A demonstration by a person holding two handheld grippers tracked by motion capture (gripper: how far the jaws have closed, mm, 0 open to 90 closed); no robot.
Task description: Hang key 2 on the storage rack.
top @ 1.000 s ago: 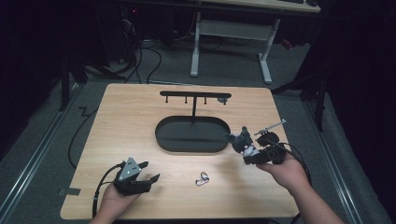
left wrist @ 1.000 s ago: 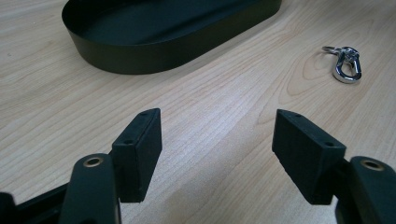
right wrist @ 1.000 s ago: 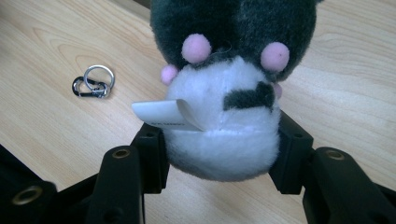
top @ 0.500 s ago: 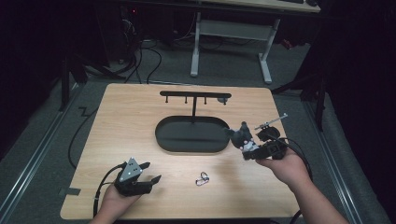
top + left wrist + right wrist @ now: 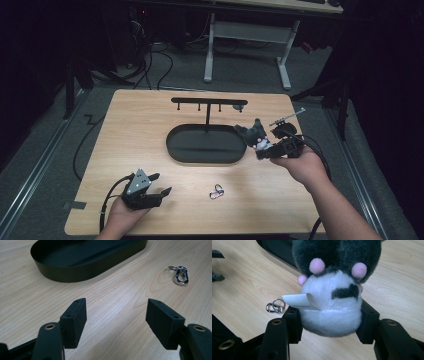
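We see the right gripper (image 5: 329, 322) pinching a plush toy (image 5: 334, 302), its head cut off; the left gripper (image 5: 116, 322) rests spread near a clip (image 5: 180, 275) and tray (image 5: 75, 265).

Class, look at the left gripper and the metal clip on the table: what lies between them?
Nothing: bare wood of the table separates the left gripper from the clip, clearest in the left gripper view.
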